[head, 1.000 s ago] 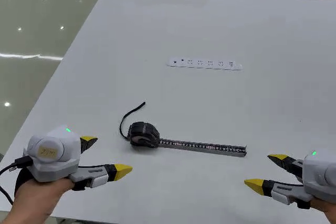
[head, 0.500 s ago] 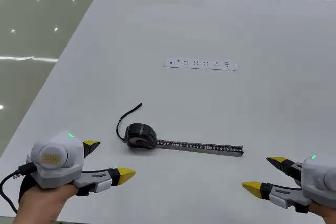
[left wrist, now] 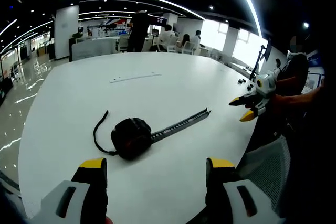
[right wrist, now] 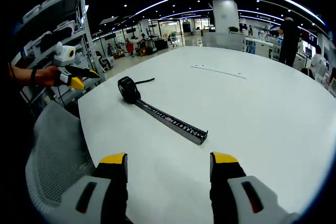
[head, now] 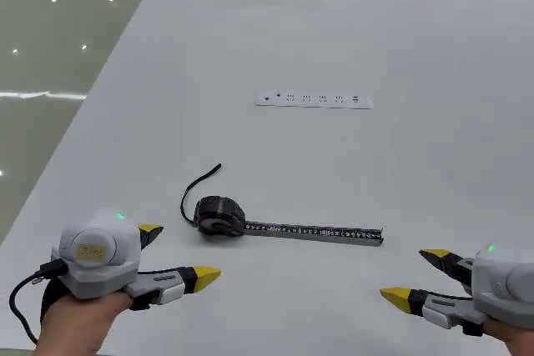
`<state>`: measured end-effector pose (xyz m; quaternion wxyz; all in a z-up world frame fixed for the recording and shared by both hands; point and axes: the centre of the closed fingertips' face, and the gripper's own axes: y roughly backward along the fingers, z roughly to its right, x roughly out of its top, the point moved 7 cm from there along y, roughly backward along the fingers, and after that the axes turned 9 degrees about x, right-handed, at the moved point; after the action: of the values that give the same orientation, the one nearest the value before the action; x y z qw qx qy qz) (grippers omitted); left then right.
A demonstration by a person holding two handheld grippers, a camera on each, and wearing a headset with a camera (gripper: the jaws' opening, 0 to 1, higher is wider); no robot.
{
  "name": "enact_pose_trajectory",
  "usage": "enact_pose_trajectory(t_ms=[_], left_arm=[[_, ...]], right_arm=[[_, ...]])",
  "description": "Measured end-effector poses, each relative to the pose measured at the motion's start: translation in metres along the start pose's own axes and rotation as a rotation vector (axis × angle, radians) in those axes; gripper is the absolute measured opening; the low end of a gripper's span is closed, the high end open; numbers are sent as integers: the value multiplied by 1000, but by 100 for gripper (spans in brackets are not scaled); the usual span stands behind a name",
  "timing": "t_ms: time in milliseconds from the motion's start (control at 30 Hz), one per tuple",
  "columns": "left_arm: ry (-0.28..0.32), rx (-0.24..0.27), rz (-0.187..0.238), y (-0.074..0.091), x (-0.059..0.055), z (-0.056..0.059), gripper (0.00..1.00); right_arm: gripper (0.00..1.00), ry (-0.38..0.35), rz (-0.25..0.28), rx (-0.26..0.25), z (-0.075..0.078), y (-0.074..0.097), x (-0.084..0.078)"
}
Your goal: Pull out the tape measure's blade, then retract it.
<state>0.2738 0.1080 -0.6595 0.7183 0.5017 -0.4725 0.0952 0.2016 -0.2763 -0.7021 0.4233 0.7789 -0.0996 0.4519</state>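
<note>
- The left gripper is held low at the near left edge of the table. Its jaws are spread wide with nothing between them.
- The right gripper is at the near right edge, also wide open and empty. Its tips point inward toward the work.
- The tape measure lies flat on the table between the two grippers and a little beyond them, touching neither.
- Its dark case sits nearer the left gripper. It looks compact, hard and fairly heavy for its size, with a rounded shell that could slip or roll under a narrow pinch. I would grip it across the flat sides.
- The blade is already drawn out and runs along the table toward the right gripper. It is probably thin, springy steel that buckles if pushed, and its edges are best left alone.
- The hook at the blade's free end is the natural hold for the right gripper. Easing it back under control would stop the blade whipping home.
- A limp black strap curls behind the case; it is too floppy to steady anything.
- A white power strip lies well beyond, out of the way.
</note>
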Motion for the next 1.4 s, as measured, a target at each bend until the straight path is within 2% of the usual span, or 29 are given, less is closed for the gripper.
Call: enact_pose_trajectory(t_ms=[133, 200, 333, 567, 1033, 1267, 1300, 1400], left_arm=[[14, 4, -8, -7, -3, 2, 74], [44, -10, -6, -10, -3, 5, 74], [48, -8, -17, -19, -6, 8, 74], [77, 15, -27, -34, -7, 8, 74], [113, 43, -43, -58, -2, 0, 73], [115, 43, -43, -60, -1, 0, 73], [124, 53, -50, -75, 5, -3, 73], [133, 57, -49, -80, 10, -3, 73]], right_arm=[[63, -4, -1, 3, 3, -2, 0], [63, -7, -1, 3, 6, -4, 1], [63, -8, -5, 8, 12, -9, 3], [62, -4, -11, 23, 21, -19, 6], [59, 15, -59, 67, 43, -39, 2], [58, 16, -59, 68, 45, -40, 2], [58, 24, -82, 87, 58, -48, 2], [57, 27, -88, 97, 63, -53, 2]])
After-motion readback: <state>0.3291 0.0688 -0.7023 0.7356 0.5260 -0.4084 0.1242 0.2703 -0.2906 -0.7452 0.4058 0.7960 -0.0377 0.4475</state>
